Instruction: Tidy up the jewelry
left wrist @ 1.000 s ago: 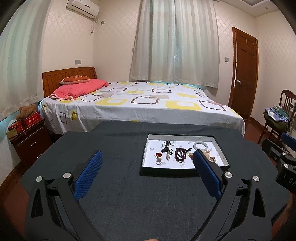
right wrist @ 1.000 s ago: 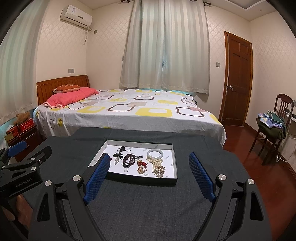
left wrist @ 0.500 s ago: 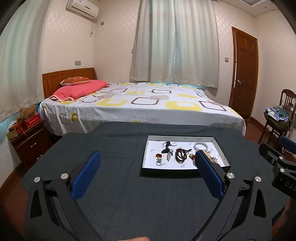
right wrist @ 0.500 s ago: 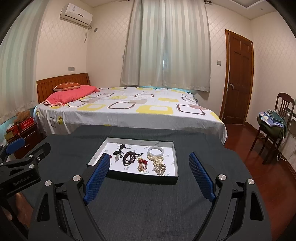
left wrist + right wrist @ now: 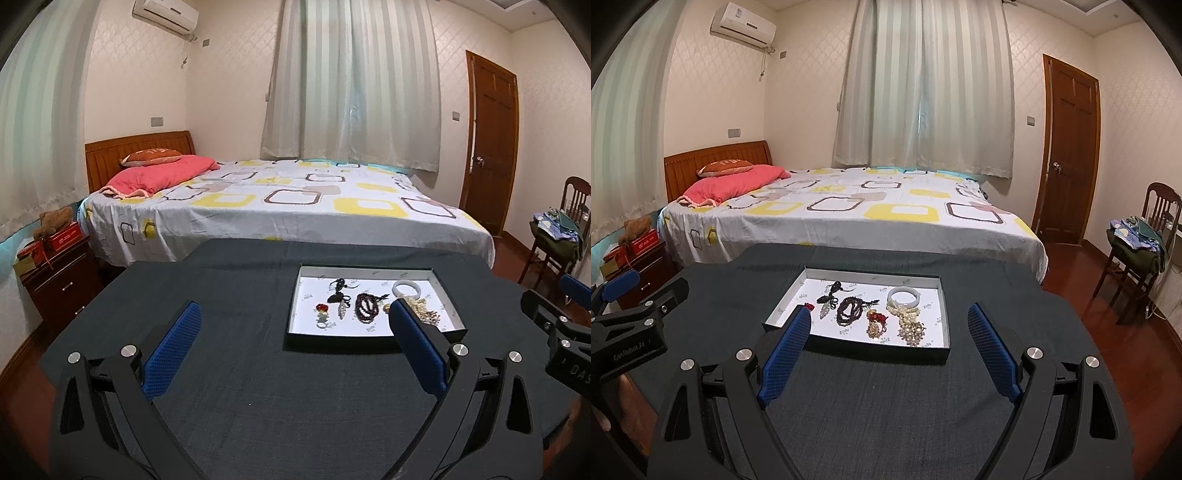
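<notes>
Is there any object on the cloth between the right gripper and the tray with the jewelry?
Nothing visible. The right gripper is open above bare dark cloth, and the tray lies just ahead. Only its low near wall stands before the pieces, such as the pearl strand; the gripper would probably reach over it.

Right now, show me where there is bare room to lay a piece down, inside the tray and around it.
Inside the tray, the white floor is bare along the left wall, the far edge, and right of the white bangle and pearl strand. The middle is crowded: the dark bead bracelet sits close among pendants. Outside, the dark tablecloth lies bare on every side.
</notes>
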`<state>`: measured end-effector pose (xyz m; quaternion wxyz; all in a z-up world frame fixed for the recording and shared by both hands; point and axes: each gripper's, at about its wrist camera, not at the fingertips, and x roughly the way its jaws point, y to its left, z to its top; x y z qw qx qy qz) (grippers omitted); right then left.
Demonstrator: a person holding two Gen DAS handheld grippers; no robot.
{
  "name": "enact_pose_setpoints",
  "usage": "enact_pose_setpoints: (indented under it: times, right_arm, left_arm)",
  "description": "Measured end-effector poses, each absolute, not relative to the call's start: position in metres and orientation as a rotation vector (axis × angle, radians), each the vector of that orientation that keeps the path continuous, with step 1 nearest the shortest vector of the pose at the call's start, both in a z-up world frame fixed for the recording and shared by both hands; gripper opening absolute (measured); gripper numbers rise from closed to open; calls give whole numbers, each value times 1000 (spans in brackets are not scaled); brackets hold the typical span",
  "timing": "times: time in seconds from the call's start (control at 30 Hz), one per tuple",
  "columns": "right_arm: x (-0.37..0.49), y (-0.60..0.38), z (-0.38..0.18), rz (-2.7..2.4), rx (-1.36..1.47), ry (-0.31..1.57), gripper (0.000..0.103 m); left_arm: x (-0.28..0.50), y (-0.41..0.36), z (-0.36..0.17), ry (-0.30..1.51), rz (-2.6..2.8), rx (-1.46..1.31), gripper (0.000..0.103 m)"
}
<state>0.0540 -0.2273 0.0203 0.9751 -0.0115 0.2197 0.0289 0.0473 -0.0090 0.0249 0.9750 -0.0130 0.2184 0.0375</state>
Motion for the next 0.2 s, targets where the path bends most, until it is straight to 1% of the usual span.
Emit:
enact_pose_setpoints:
  times: [0.2]
  right_arm:
    - [60, -229, 14, 52, -22, 462, 84]
  left_arm:
    - [68, 6, 10, 500, 114, -46, 99]
